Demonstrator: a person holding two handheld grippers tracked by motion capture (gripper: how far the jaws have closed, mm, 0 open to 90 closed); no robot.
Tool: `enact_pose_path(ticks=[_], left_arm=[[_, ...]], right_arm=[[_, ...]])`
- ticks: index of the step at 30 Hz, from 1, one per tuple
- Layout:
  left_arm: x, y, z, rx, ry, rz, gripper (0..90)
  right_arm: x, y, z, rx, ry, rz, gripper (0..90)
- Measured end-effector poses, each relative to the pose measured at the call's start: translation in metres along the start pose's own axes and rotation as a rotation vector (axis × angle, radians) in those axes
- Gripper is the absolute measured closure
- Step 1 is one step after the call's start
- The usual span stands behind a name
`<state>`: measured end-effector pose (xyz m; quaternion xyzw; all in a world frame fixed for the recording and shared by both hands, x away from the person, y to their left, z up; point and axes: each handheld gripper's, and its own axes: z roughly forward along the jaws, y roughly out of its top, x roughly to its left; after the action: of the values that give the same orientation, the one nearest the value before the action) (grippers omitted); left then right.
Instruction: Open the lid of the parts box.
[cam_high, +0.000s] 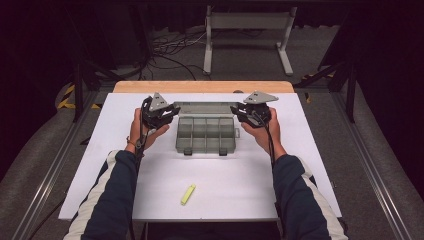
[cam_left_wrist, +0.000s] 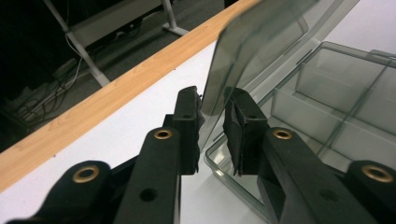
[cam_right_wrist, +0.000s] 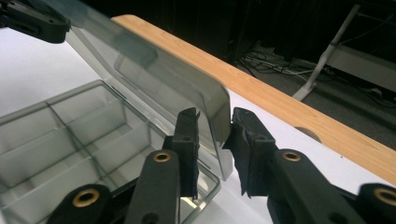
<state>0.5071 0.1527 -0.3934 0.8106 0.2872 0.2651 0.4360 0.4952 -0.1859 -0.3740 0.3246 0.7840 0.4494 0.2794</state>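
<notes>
A smoky clear compartment box (cam_high: 205, 136) stands open in the middle of the white table top (cam_high: 225, 190). Its lid (cam_high: 202, 107) is raised at the far side. My left gripper (cam_high: 172, 111) is at the lid's left end and my right gripper (cam_high: 235, 111) at its right end. In the left gripper view the jaws (cam_left_wrist: 212, 121) close on the lid's edge (cam_left_wrist: 261, 42), above the empty compartments (cam_left_wrist: 327, 107). The right gripper (cam_right_wrist: 215, 135) pinches the lid's other corner (cam_right_wrist: 154, 70), and the left gripper (cam_right_wrist: 32, 21) shows at the lid's far end.
A small yellow stick (cam_high: 188, 194) lies near the table's front edge. A wooden strip (cam_high: 202, 87) runs along the far edge. Beyond it, a white metal frame (cam_high: 247, 35) and cables (cam_high: 170, 47) are on the floor. The person's hands and dark sleeves flank the box.
</notes>
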Motion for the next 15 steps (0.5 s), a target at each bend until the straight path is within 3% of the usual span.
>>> enact_pose_path(ticks=[15], left_arm=[[0.010,-0.012,0.035,0.038,0.002,-0.082,75.7]], right_arm=[[-0.019,-0.017,0.030,-0.005,-0.014,0.093,81.1]])
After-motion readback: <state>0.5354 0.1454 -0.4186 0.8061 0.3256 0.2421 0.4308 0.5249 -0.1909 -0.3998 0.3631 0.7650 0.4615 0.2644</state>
